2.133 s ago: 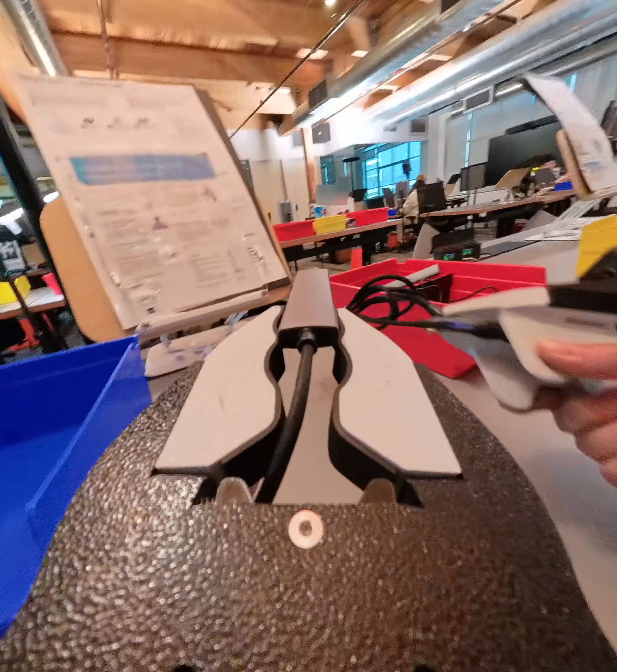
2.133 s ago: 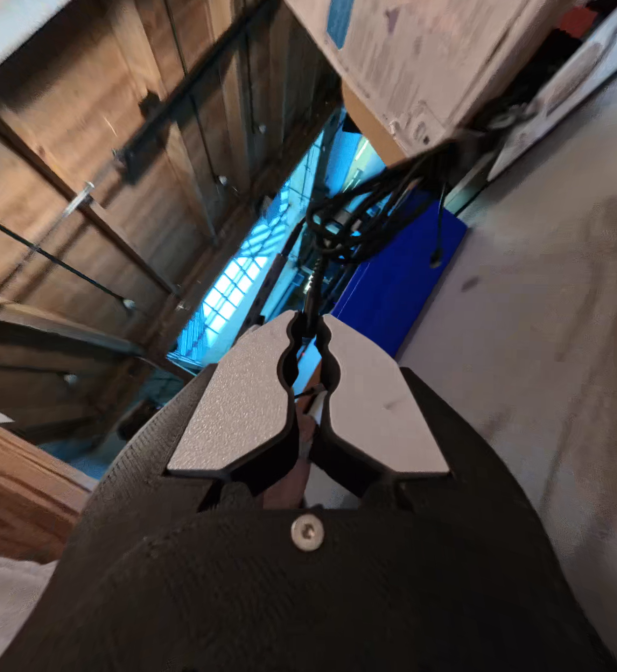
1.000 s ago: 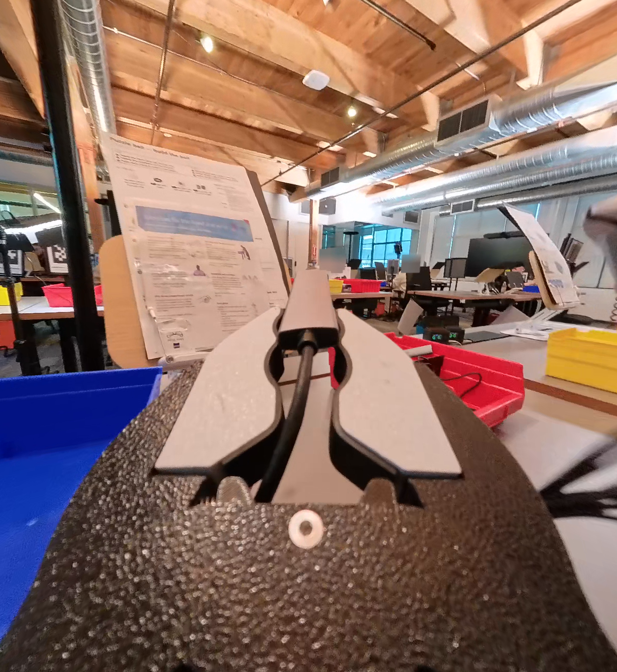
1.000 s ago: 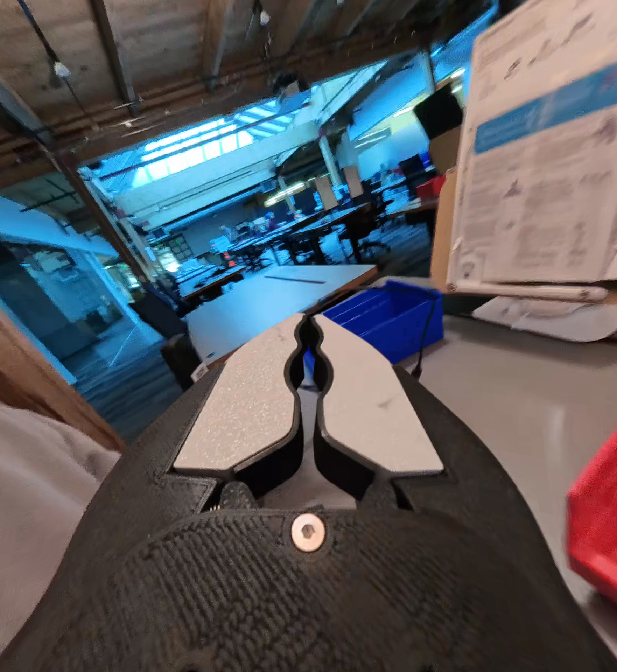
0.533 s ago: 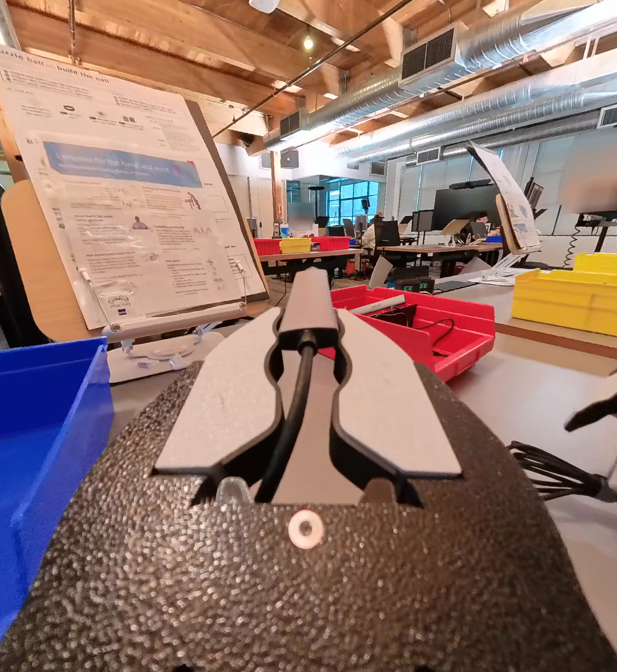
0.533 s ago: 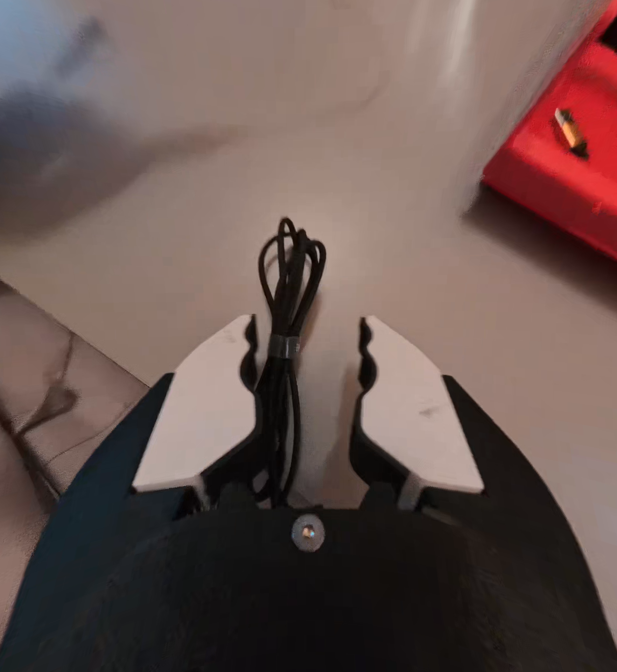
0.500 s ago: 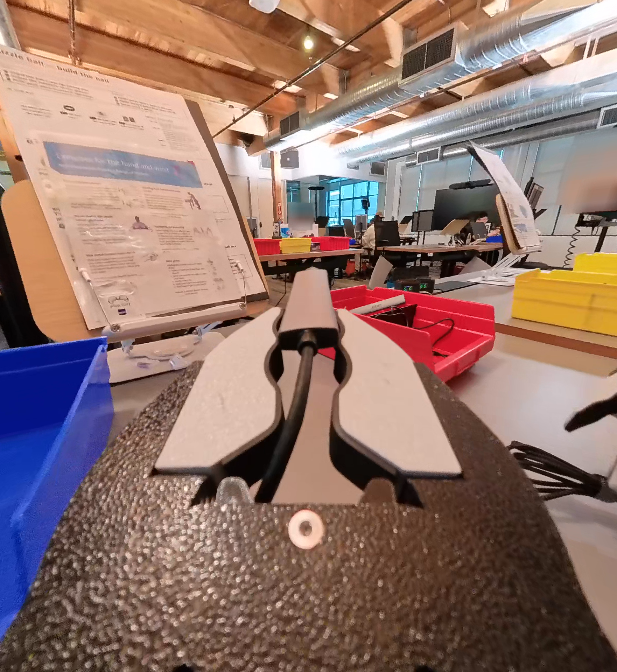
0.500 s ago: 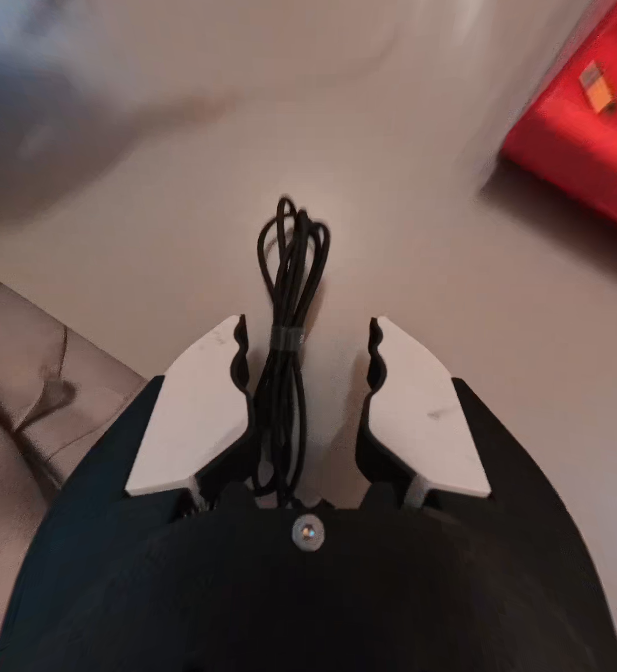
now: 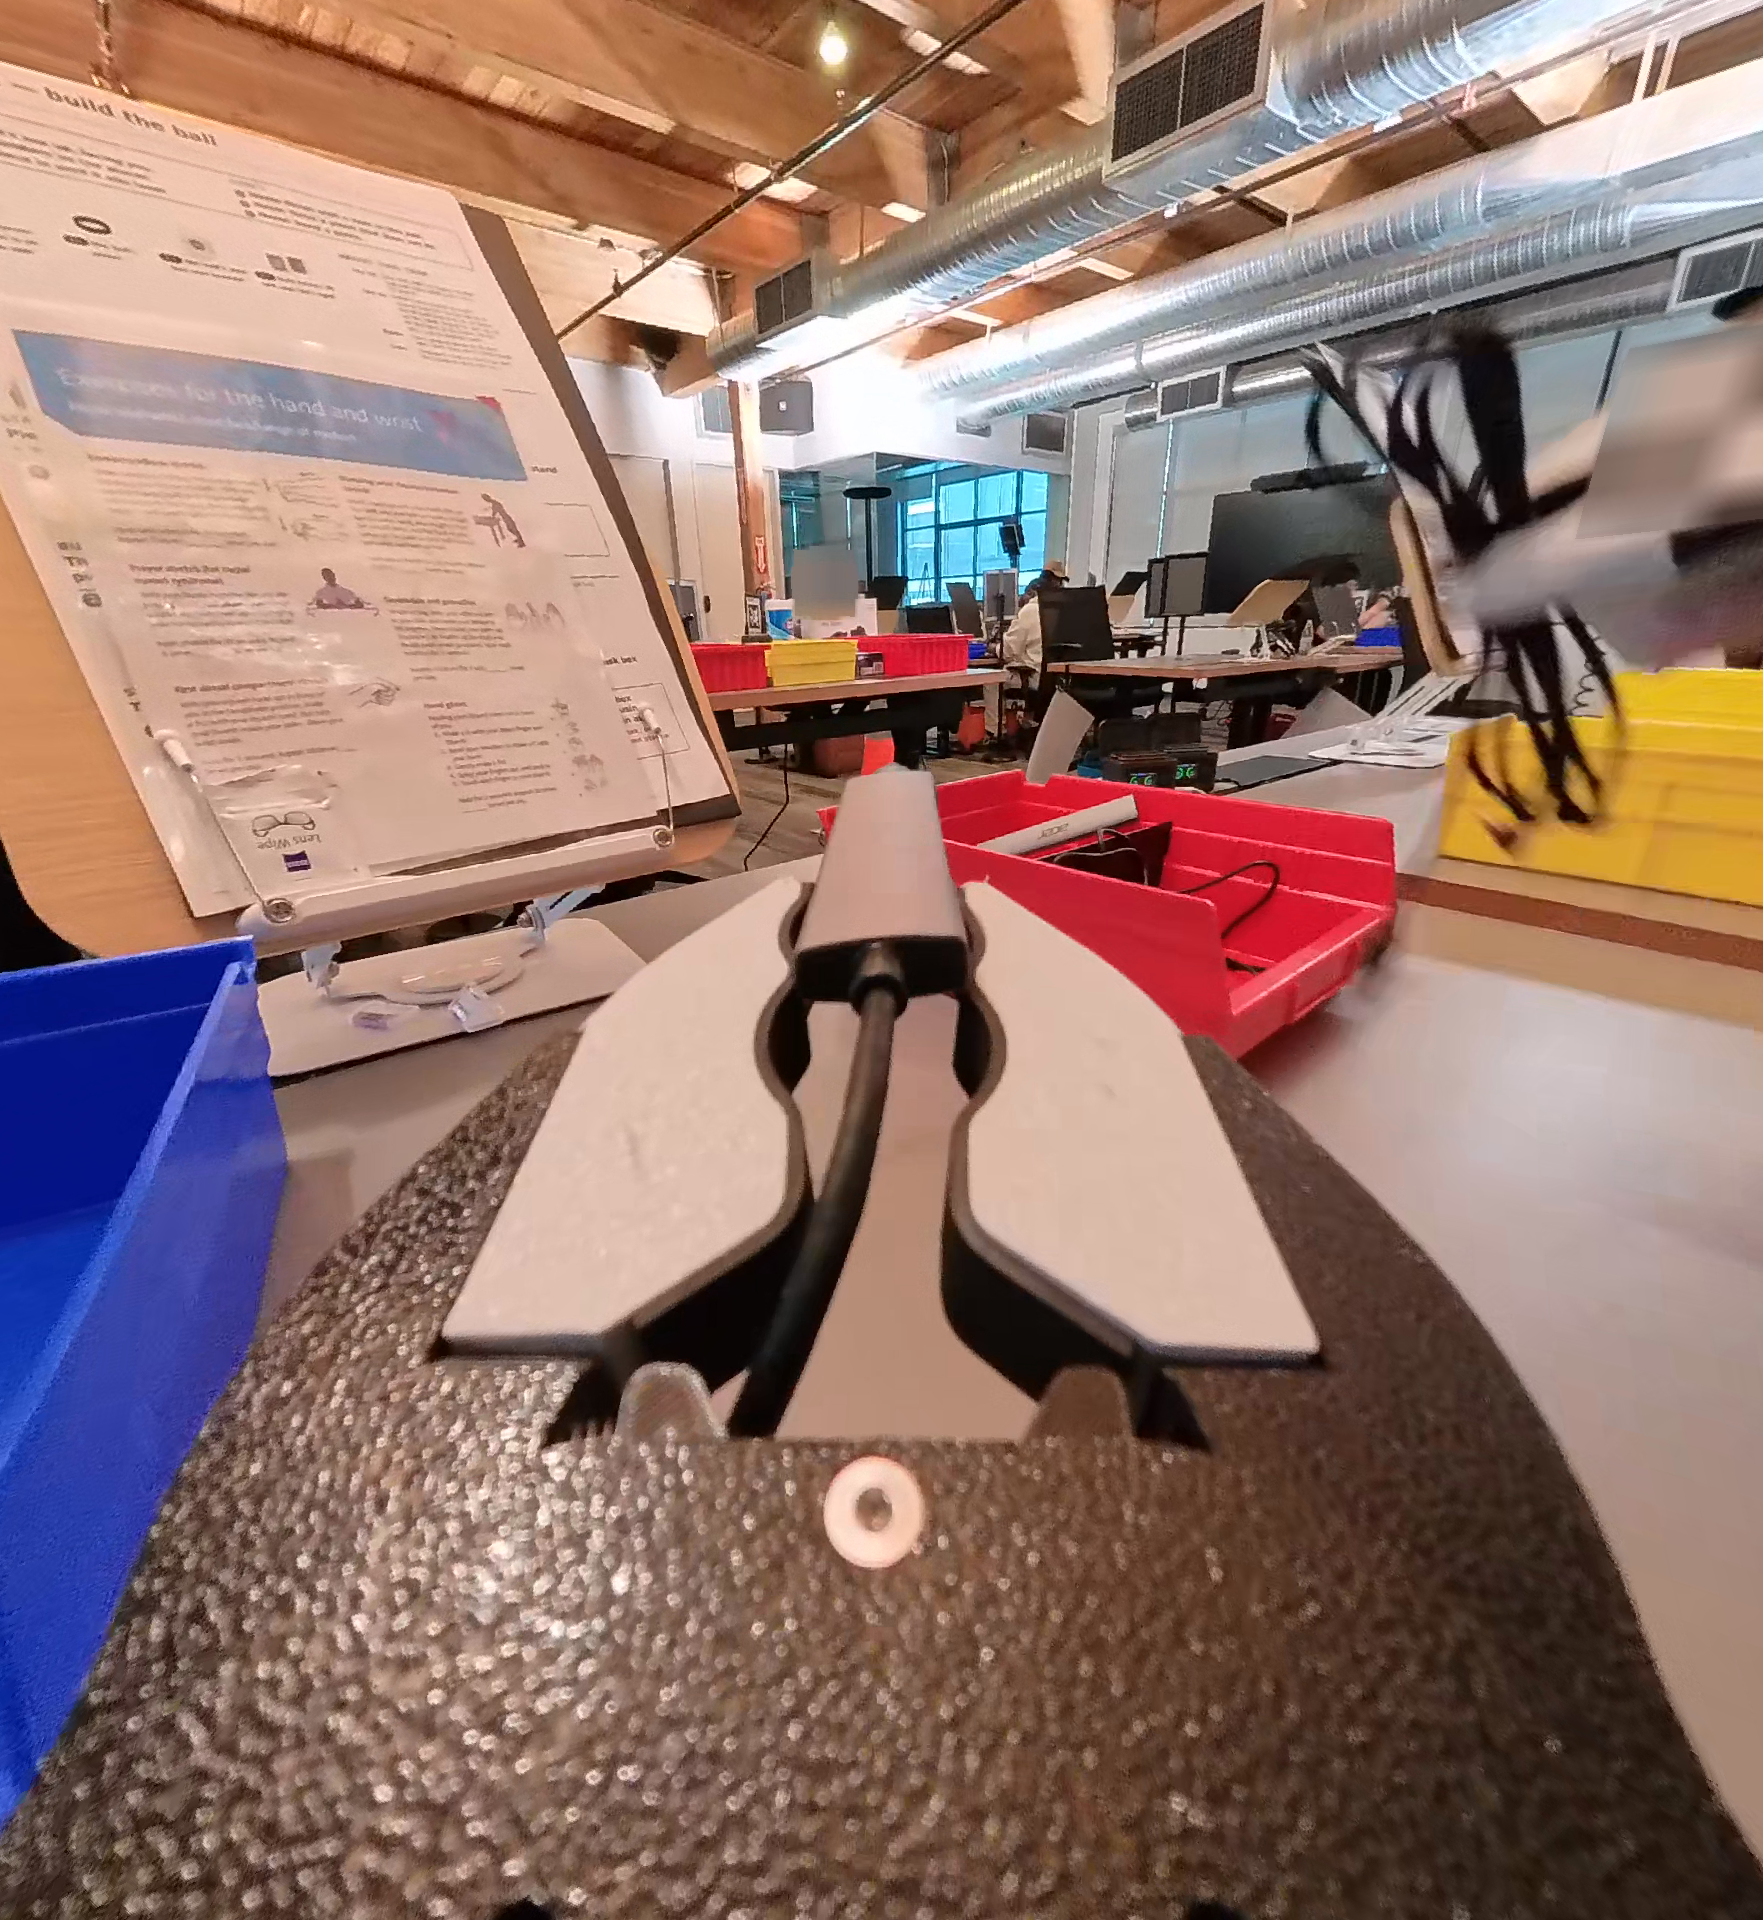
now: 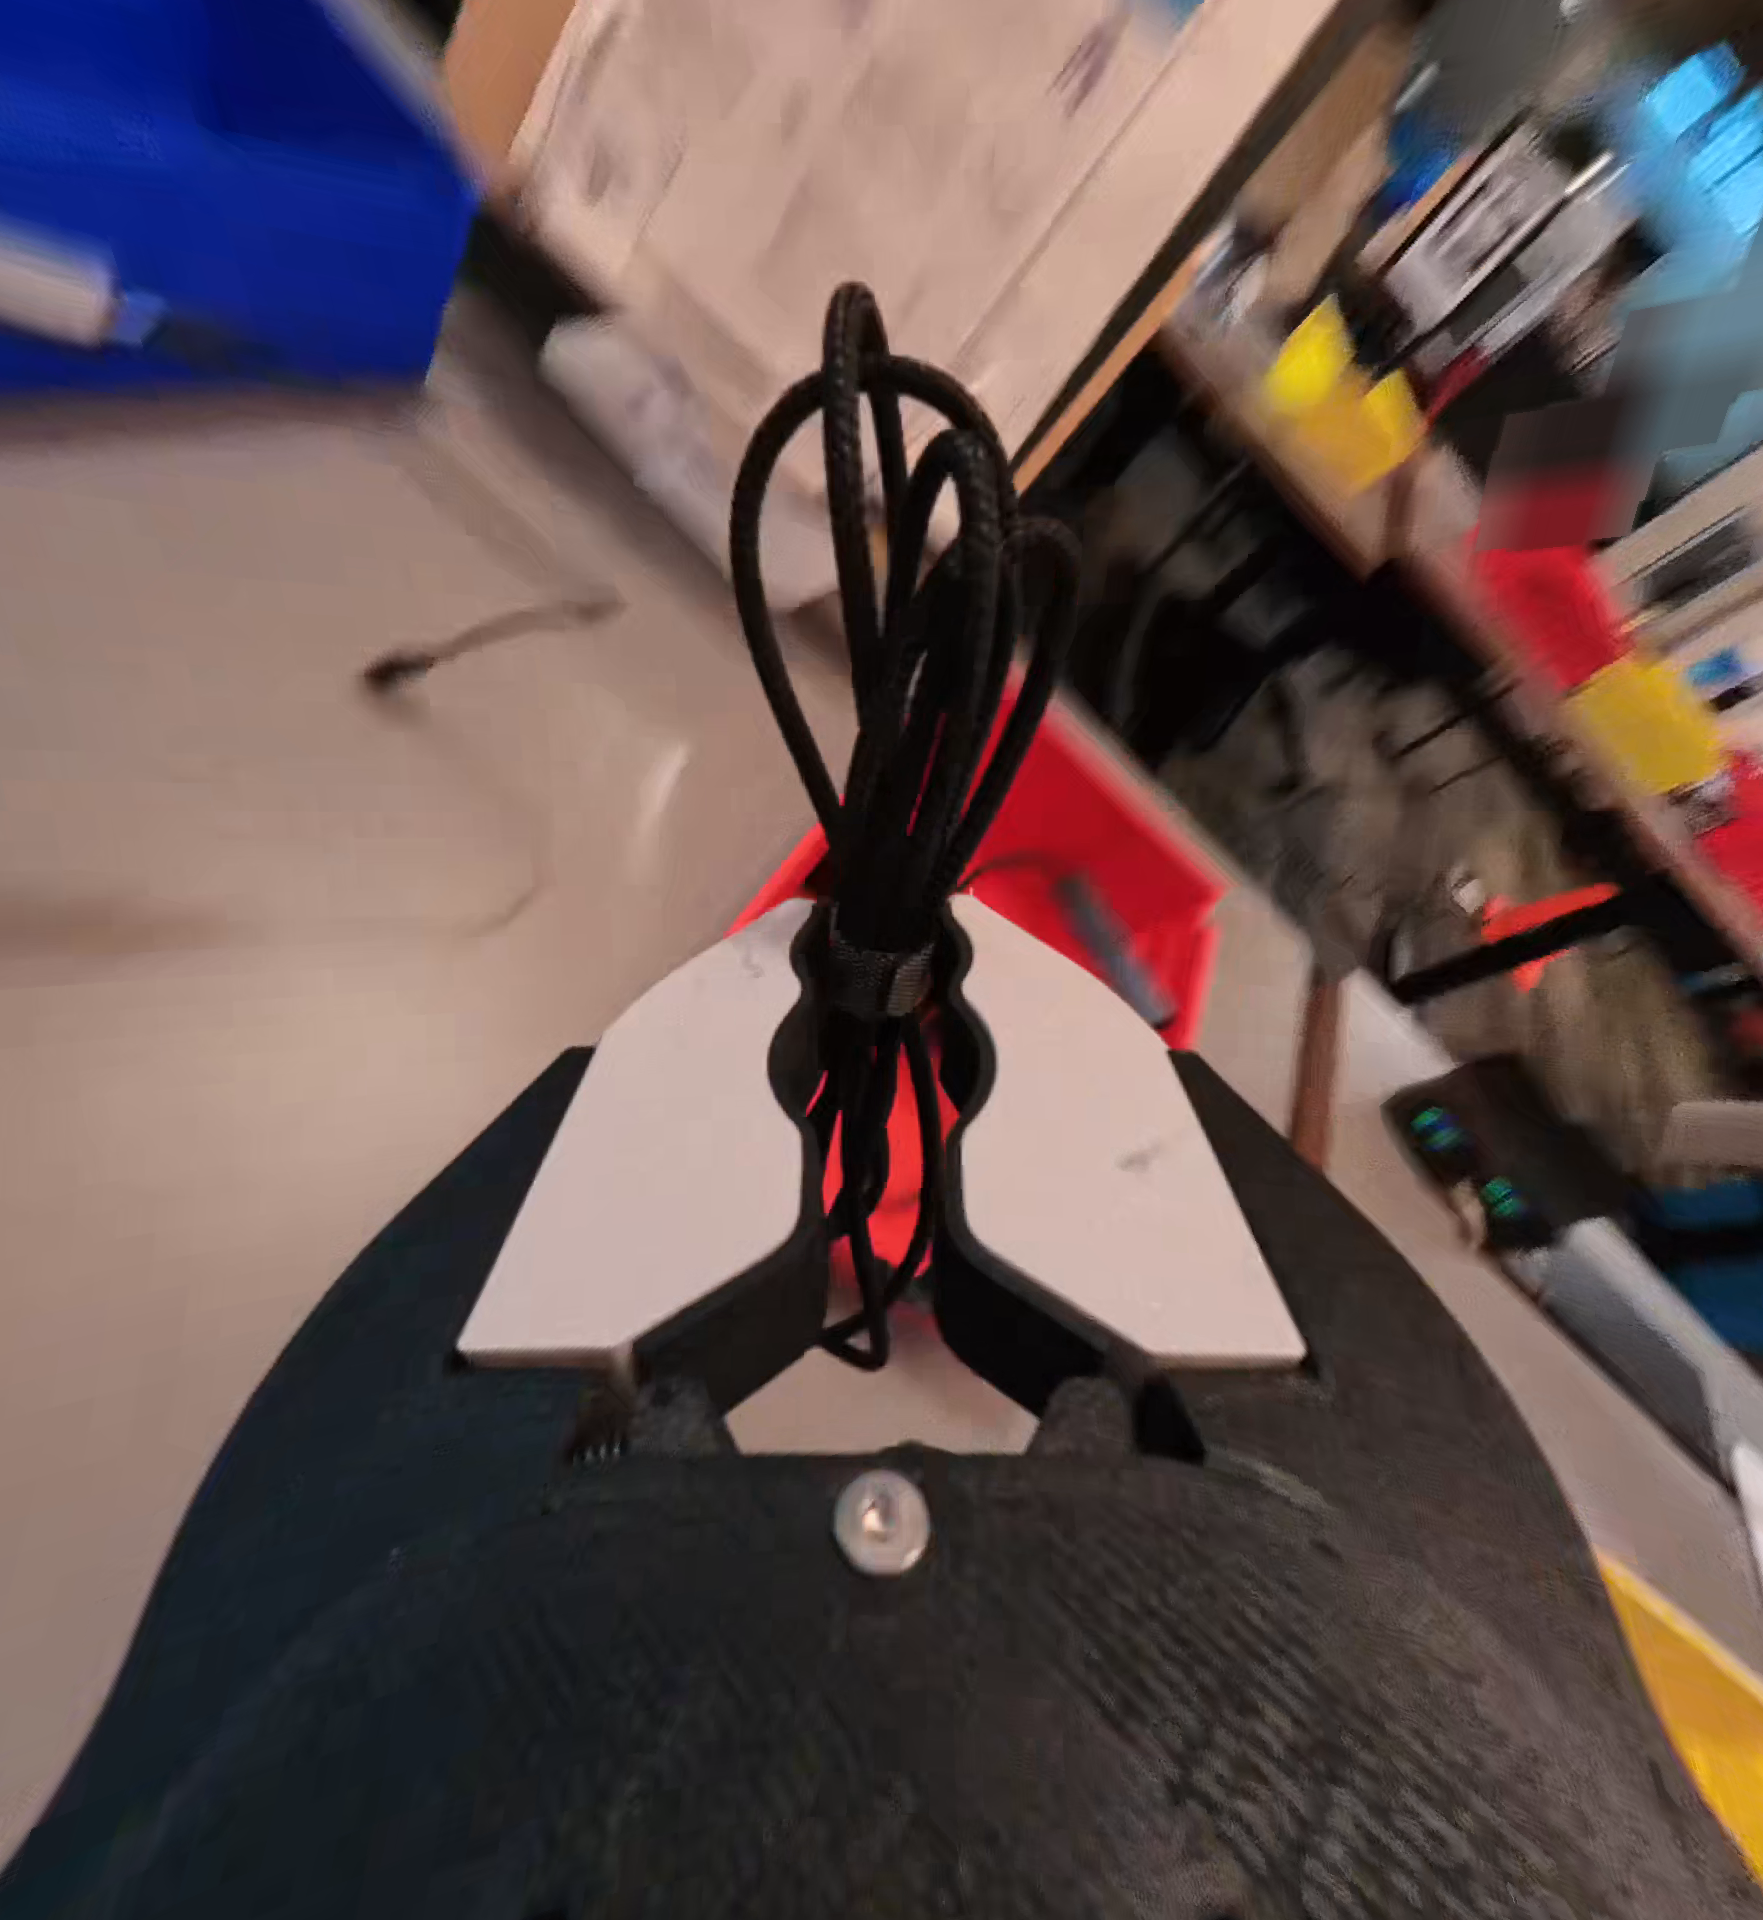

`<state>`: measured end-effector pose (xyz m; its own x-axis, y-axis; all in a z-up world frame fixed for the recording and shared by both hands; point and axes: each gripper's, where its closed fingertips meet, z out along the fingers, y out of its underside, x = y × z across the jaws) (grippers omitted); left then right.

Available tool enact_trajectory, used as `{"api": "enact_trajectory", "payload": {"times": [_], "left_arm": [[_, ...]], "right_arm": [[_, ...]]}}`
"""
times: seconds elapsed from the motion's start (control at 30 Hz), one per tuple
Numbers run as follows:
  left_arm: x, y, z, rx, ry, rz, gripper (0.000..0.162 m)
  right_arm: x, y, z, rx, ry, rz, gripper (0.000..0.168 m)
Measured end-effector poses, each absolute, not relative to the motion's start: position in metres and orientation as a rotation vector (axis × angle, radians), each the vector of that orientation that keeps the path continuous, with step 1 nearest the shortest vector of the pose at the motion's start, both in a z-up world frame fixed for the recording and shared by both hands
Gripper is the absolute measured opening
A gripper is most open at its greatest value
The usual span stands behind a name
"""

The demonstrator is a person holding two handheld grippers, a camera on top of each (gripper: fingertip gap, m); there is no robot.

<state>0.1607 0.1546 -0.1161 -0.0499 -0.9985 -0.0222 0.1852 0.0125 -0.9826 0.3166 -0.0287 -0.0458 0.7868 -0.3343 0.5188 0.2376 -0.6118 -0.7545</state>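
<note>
My left gripper point(image 9: 882, 914) is shut on a grey slim adapter point(image 9: 882, 862) whose black cable point(image 9: 835, 1164) runs back between the fingers. It is held above the grey table, pointing toward a red bin point(image 9: 1168, 883). My right gripper point(image 10: 877, 945) is shut on a bundled black braided cable point(image 10: 898, 623), tied with a dark strap, and holds it in the air above the table. That gripper and its cable bundle point(image 9: 1500, 582) also show blurred at the upper right of the left wrist view.
A blue bin point(image 9: 77, 1195) stands at the left. A document stand with printed sheets point(image 9: 316, 540) is behind it. A yellow bin point(image 9: 1666, 790) sits at the right. The grey table point(image 9: 1531, 1195) extends to the right. The right wrist view is motion-blurred. One gripper's finger ends stand about 25 cm off the other's.
My right gripper closed on the black cable bundle that lay on the table and lifted it into the air. My left gripper kept its hold on the adapter and tilted slightly downward.
</note>
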Motion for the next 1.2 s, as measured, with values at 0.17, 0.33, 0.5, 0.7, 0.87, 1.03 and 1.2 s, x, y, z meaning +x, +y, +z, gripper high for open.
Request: {"api": "enact_trajectory", "payload": {"times": [0.17,0.33,0.5,0.7,0.87,1.03,1.2], "left_arm": [[0.161,0.15,-0.115,-1.022,1.125,-1.325,0.023],[0.16,0.153,-0.115,-1.022,1.121,-1.332,0.024],[0.161,0.157,-0.118,-1.038,1.114,-1.341,0.023],[0.162,0.157,-0.123,-1.054,1.128,-1.348,0.024],[0.163,0.157,-0.126,-1.064,1.14,-1.37,0.023],[0.173,0.142,-0.142,-1.08,1.192,-1.386,0.023],[0.173,0.1,-0.147,-0.915,1.329,-1.476,0.023]], "right_arm": [[0.392,-0.014,-0.044,-2.026,-0.026,-0.85,0.019],[0.431,-0.028,-0.156,-2.415,-0.111,-0.969,0.019],[0.44,-0.015,-0.2,-2.501,-0.155,-1.013,0.019],[0.449,-0.001,-0.212,-2.558,0.113,-0.741,0.051],[0.406,-0.002,-0.143,-2.174,0.459,-0.477,0.06],[0.275,0.022,-0.109,-1.641,0.548,0.202,0.056],[0.237,0.026,-0.118,-1.271,0.628,0.512,0.03]]}}
